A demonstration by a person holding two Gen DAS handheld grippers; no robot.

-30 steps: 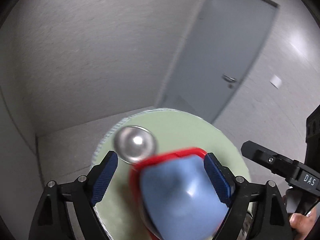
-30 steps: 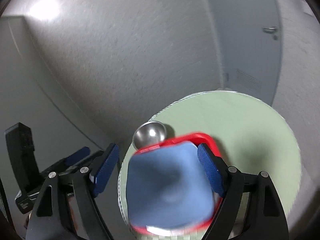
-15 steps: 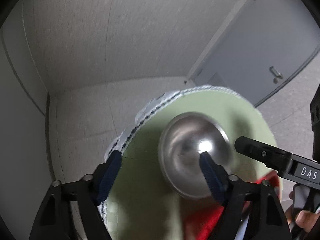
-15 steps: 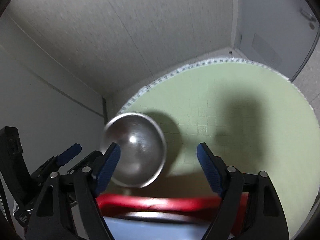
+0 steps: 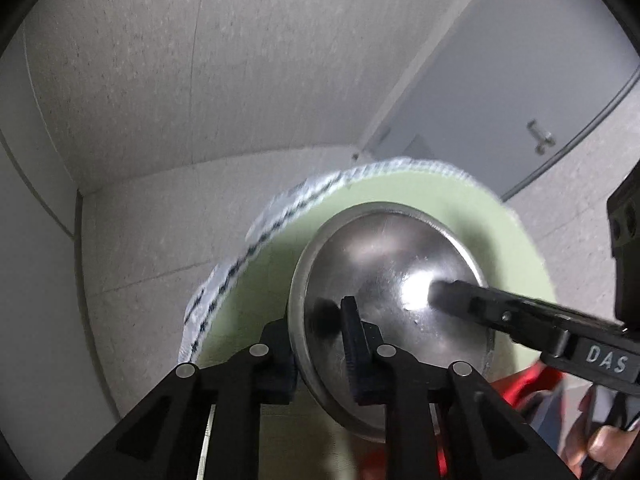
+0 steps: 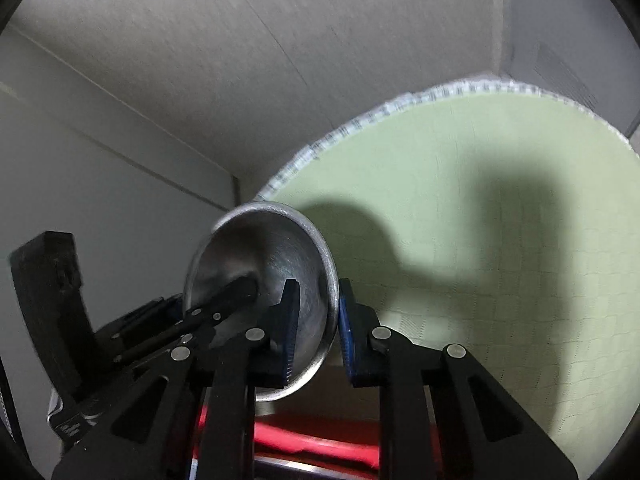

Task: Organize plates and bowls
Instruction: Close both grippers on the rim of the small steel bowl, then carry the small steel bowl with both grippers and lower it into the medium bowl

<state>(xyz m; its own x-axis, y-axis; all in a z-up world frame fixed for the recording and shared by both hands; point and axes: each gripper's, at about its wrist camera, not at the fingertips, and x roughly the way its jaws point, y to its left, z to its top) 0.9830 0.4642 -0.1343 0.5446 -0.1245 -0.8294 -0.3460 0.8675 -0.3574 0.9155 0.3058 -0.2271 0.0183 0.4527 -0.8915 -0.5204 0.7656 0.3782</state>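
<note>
inspector: your left tool (image 5: 320, 340) is closed tight on the rim of the steel bowl (image 5: 392, 280). one finger (image 5: 354, 340) sits inside the bowl, the other behind the wall, with the rim pinched between them.

assistant: and the right tool?

inspector: your right tool (image 6: 316, 328) is clamped on the same steel bowl (image 6: 264, 276), at its own point on the rim. in the right wrist view one blue pad (image 6: 291, 328) presses the inner face and the other lies against the outer wall. both tools are narrow, each holding the bowl.

assistant: where does the bowl sit?

inspector: it is tilted steeply, its open side turned toward both cameras, over the near-left part of the round green worktop (image 6: 500, 208). i cannot tell whether its base touches the surface. in the left wrist view, a finger of your right tool reaches into the hollow of the bowl.

assistant: anything else noted?

inspector: a red tray (image 6: 320, 446) shows at the bottom edge of the right wrist view, below the bowl and partly hidden by the tool. the worktop has a pale patterned edge (image 5: 240, 256). a grey door (image 5: 520, 100) with a lever handle stands behind it. your hand (image 5: 600, 440) shows at the lower right of the left wrist view.
</note>
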